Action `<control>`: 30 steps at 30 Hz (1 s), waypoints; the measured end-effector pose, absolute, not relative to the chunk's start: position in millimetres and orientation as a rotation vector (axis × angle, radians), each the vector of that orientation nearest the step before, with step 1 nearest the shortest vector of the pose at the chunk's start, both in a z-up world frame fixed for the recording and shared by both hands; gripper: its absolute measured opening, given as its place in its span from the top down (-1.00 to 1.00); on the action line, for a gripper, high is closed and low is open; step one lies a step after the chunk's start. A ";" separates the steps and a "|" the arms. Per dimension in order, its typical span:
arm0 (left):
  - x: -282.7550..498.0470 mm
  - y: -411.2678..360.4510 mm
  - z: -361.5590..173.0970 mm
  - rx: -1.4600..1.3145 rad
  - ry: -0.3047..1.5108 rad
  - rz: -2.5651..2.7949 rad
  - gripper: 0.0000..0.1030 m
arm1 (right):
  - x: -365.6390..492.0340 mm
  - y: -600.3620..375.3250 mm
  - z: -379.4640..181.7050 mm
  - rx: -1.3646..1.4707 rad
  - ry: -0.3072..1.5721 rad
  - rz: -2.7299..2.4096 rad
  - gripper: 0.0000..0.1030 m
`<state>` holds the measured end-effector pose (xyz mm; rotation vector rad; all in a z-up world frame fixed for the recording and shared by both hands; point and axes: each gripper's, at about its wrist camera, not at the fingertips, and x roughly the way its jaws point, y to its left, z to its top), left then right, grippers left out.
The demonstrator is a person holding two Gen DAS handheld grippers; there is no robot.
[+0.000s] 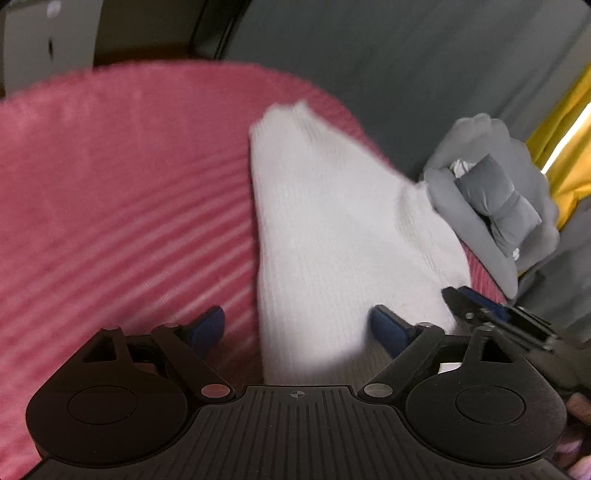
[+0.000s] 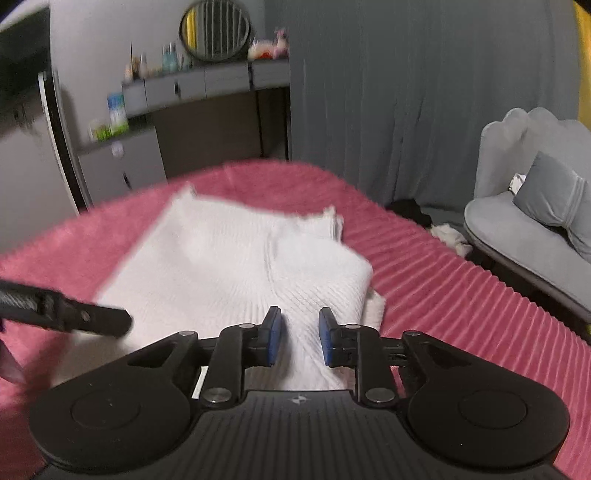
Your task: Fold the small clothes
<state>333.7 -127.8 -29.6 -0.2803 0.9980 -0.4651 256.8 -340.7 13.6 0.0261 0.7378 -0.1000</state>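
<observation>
A white knitted garment (image 2: 236, 266) lies partly folded on a pink ribbed bedspread (image 2: 461, 295); it also shows in the left wrist view (image 1: 332, 236). My left gripper (image 1: 299, 328) is open, its blue pads either side of the garment's near edge, holding nothing. My right gripper (image 2: 300, 336) hovers over the garment's near end with its jaws partly open, and white knit shows in the gap. The right gripper's tip (image 1: 476, 306) shows at the right of the left wrist view. The left gripper's finger (image 2: 85, 317) reaches in from the left in the right wrist view.
A grey armchair (image 2: 524, 221) with a grey cushion (image 2: 554, 199) stands right of the bed. A grey curtain (image 2: 406, 103) hangs behind. A dresser with bottles and a round mirror (image 2: 214, 29) stands at the back left. Dark and white items (image 2: 447, 232) lie on the floor.
</observation>
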 end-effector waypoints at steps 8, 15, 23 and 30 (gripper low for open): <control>327.2 -115.8 -30.9 -0.288 0.992 -0.553 -0.85 | 240.1 -370.7 20.8 0.176 0.751 -0.097 -0.16; 326.3 -112.1 -34.3 -0.379 1.001 -0.628 -0.82 | 223.9 -418.5 -8.8 0.573 0.801 0.008 -0.24; 341.0 -126.9 -40.5 -0.429 1.005 -0.628 -0.55 | 244.6 -434.6 -37.0 0.801 0.778 0.078 -0.19; 338.7 -117.7 -41.2 -0.512 0.960 -0.651 0.07 | 252.6 -430.0 -40.0 0.828 0.764 0.077 0.18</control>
